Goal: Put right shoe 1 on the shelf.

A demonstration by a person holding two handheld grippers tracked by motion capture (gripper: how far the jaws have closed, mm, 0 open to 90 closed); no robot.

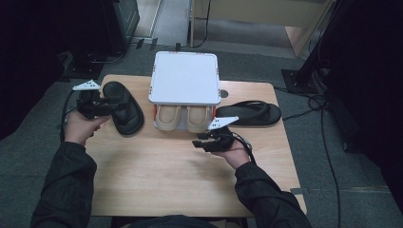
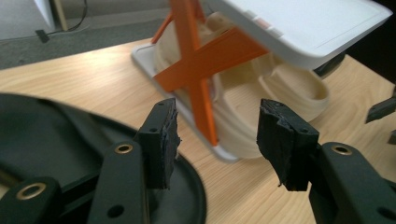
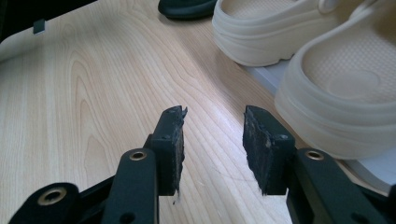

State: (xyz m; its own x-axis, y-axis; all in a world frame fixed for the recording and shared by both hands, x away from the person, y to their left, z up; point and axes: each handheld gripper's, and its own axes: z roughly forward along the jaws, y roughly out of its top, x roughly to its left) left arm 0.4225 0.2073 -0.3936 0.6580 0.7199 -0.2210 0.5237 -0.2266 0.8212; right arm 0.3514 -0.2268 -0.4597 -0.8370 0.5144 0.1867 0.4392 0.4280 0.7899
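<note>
Spanning most of the high view, the wooden desk (image 1: 190, 180) carries a white two-tier shoe rack (image 1: 184, 77) at its far edge, middle. Under the rack's top shelf sits a pair of cream clogs (image 1: 184, 118), heels sticking out toward the person. Black shoe (image 1: 122, 107) lies near the far-left corner, black sandal (image 1: 251, 113) near the far-right corner beside the rack. Left gripper (image 1: 102, 107) sits over the black shoe, jaws released, nothing between them; left gripper view puts the shoe's edge under the left jaw. Right gripper (image 1: 206, 141) hovers just front of the clogs, jaws apart, empty. Black shoe looks like foam or rubber: probably light, somewhat squashy, matte so not slippery. Best grip likely the side wall or heel rim, pinched across its thickness.
</note>
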